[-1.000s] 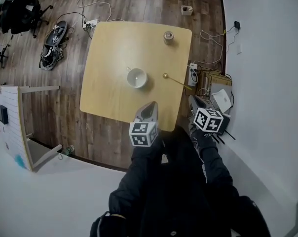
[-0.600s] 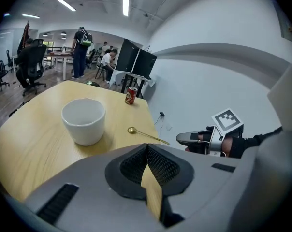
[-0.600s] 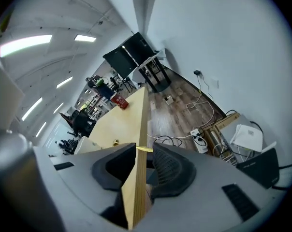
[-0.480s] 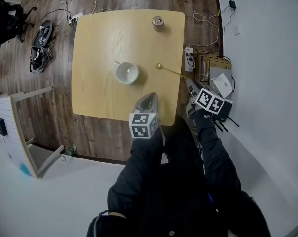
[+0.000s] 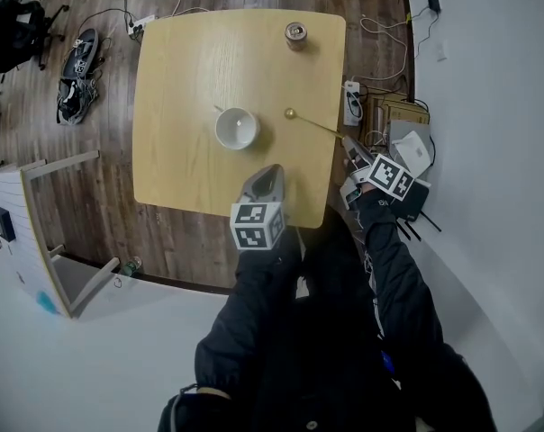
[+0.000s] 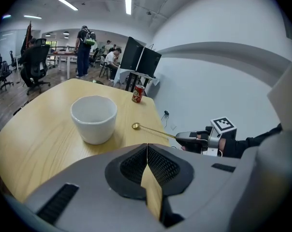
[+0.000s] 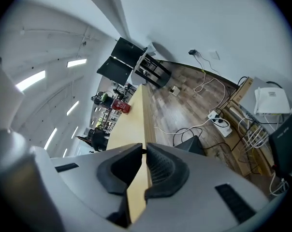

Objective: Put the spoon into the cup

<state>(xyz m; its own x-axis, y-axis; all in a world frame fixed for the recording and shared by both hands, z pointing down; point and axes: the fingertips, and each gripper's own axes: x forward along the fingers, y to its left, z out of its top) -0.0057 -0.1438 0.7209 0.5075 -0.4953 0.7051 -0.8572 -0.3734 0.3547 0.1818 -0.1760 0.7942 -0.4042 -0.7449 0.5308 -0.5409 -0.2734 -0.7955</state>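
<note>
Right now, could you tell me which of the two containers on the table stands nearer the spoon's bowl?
The white cup, just left of the gold spoon and close to its bowl; the red can stands well apart, farther back.

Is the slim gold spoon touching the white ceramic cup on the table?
Apart. In the head view, bare tabletop shows between the slim gold spoon and the white ceramic cup; the left gripper view shows the same gap.

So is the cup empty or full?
Empty: the cup shows a bare white inside, and the spoon lies outside it on the table.
</note>
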